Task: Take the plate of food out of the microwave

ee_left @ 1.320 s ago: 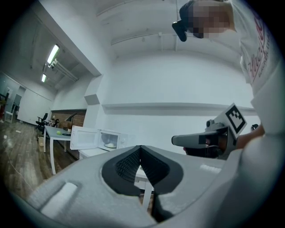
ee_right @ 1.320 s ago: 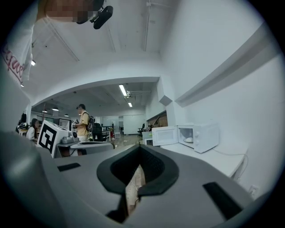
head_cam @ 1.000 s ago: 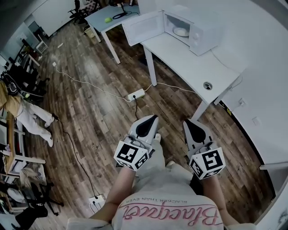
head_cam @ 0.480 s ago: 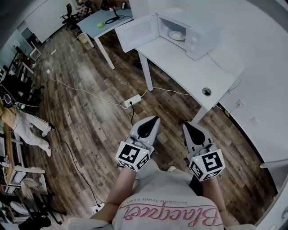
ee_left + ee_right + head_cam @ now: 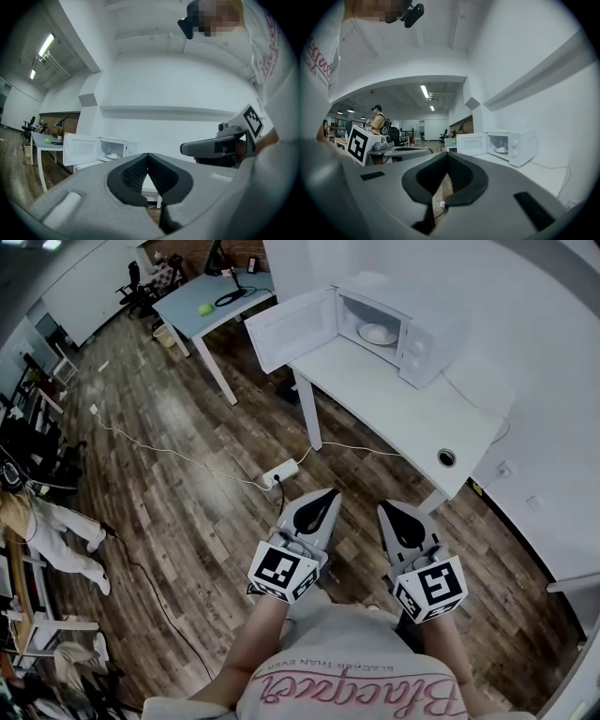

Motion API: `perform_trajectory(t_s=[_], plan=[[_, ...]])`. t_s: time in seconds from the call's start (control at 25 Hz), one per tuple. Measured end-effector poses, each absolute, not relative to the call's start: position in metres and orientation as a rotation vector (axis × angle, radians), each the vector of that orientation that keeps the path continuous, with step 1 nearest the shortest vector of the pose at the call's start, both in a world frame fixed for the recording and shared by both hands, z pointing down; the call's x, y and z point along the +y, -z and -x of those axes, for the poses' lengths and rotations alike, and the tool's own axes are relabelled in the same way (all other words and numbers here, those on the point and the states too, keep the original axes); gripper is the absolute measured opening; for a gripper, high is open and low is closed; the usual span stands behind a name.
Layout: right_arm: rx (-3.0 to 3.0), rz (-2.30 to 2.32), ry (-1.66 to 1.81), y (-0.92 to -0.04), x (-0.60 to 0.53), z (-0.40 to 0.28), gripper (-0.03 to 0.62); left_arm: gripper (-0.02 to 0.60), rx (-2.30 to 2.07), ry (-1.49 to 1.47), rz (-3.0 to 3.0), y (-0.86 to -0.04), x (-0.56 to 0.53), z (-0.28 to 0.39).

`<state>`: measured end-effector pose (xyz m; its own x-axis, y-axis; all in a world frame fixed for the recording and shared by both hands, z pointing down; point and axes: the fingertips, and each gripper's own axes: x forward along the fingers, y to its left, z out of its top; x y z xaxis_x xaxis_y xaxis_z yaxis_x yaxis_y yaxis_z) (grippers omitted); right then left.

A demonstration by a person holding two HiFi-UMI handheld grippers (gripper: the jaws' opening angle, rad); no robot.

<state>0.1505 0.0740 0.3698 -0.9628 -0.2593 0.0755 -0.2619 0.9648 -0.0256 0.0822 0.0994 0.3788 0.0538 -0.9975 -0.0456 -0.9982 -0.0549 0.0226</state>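
Observation:
A white microwave stands at the far end of a white table, its door swung wide open to the left. Inside it sits a plate of pale food. The left gripper view shows the plate of food far ahead, and so does the right gripper view, where the plate of food is small. My left gripper and right gripper hang side by side over the wooden floor, well short of the table. Both are shut, with nothing between their jaws.
A power strip with trailing cables lies on the floor in front of the table. A grey desk with a green ball stands beyond the microwave door. The table has a cable hole. A person stands far left.
The head view has shifted slightly, so the table and microwave sit a little differently in frame. Both grippers stay shut, side by side.

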Motion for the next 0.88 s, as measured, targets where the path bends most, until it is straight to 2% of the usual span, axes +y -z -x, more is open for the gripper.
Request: perform_trajectory(t_s=[0.88], plan=[[-2.975, -0.629, -0.131, -0.374, 0.075, -0.006, 0.011, 0.005, 1.917, -0.076, 2.455, -0.375, 0.092, 0.054]])
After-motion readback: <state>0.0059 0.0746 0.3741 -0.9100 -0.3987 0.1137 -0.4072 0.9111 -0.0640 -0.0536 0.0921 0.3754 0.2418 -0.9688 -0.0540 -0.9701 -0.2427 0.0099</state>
